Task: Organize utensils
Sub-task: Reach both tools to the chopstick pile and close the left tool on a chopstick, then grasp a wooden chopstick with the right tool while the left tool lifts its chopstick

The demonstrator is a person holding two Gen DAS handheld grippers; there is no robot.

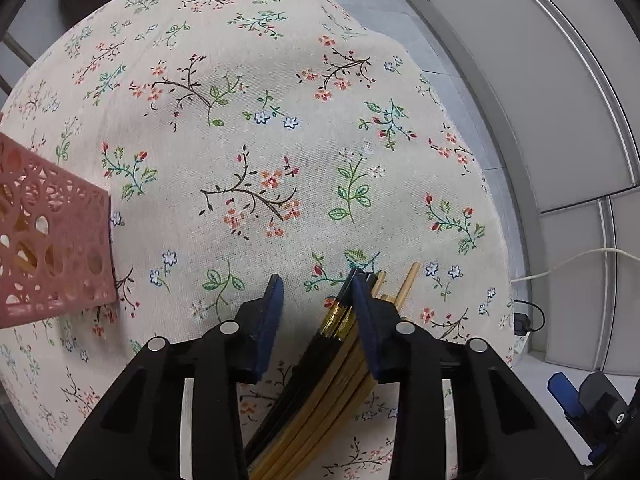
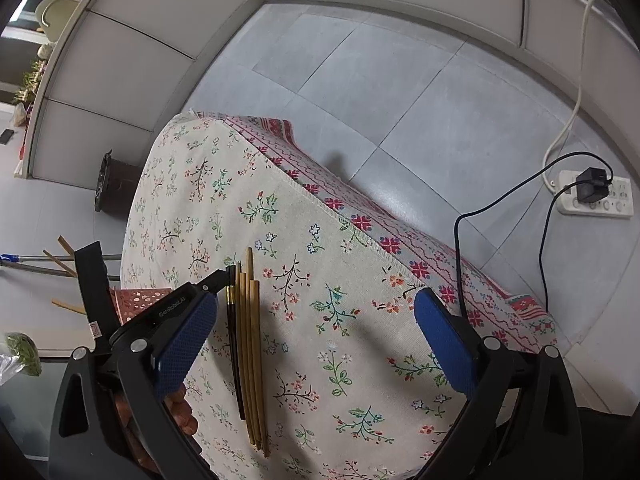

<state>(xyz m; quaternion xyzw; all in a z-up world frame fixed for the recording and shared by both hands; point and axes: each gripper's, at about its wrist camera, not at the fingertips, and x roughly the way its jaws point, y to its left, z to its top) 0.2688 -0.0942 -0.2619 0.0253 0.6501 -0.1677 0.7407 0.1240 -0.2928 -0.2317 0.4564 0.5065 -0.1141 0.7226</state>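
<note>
- Floral tablecloth [image 1: 248,92] covers the table you work on, with grey floor tiles beyond its edge; take the bundle of chopsticks [image 2: 248,344] lying on the cloth as your landmark.
- Your left gripper [image 1: 316,292] points steeply down over the bundle's far end. Its jaws are partly open; one blue pad sits against the sticks, the other stands clear of them with bare cloth between, so nothing is gripped yet.
- Before you squeeze, shift so both pads straddle the whole bundle, dark sticks and pale ones alike, or the outer ones will probably spill.
- Your right gripper [image 2: 320,344] hangs wide open and empty beside the bundle; keep it clear.
- Left of the bundle stands the pink perforated holder [image 1: 52,236], seemingly the destination. Lift the bundle level and tip it in end first.
</note>
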